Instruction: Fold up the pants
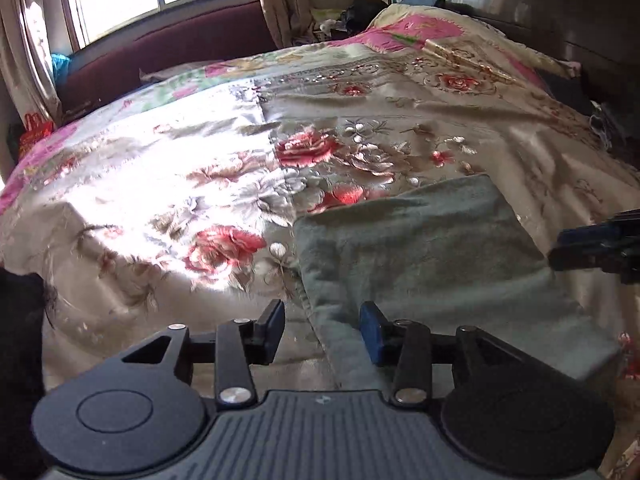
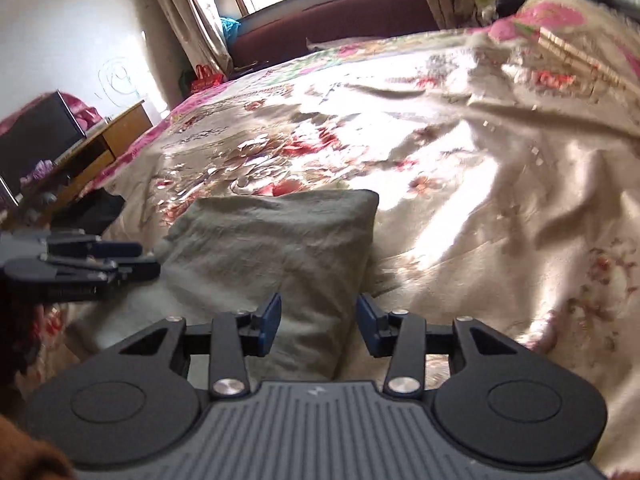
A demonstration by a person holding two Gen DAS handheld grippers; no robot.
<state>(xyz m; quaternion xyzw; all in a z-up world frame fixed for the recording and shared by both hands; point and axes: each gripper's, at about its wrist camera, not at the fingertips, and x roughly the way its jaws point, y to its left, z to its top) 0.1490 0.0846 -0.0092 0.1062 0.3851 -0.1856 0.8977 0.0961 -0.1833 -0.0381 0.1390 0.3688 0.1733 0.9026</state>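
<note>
Here both grippers, left gripper [image 1: 322,330] and right gripper [image 2: 318,324], are hovering with jaws spread, gripping nothing; the folded pants [image 2: 272,256] are lying on the bed [image 2: 480,208] and need only edge smoothing.

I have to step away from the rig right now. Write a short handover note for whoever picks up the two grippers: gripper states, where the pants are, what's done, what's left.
Left gripper: open, nothing between the pads, at the near left edge of the pants.
Right gripper: open, empty, over the near right edge of the pants.
Pants: grey-green, lying folded into a compact rectangle on the floral bedspread, near the bed's front edge.
Done: the pants look folded and released.
Left: probably only a check that the edges line up, smoothing if needed. No other clothing to fold is clearly visible on the bed.
</note>
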